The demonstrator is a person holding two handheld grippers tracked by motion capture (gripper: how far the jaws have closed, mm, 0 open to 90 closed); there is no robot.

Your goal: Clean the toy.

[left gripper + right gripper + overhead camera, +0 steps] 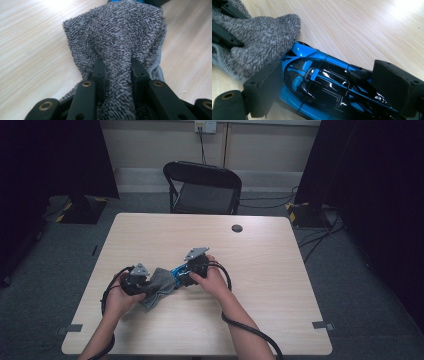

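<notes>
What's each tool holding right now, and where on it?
Left tool: shut on a bunched fold of the grey cloth. Right tool: clamps the blue toy car across its sides.

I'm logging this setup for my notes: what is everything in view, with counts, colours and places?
toy car: one, blue and black, on the table near its middle, clamped in the right tongs
cloth: one, grey terry, on the table, pressed against one end of the car, pinched in the left tongs
table: one, light wood, centre of the room
folding chair: one, black, behind the table
wall socket: one, white, on the back wall, cable hanging down
left tongs: one pair, black, shut on the cloth
right tongs: one pair, black, shut on the car
</notes>
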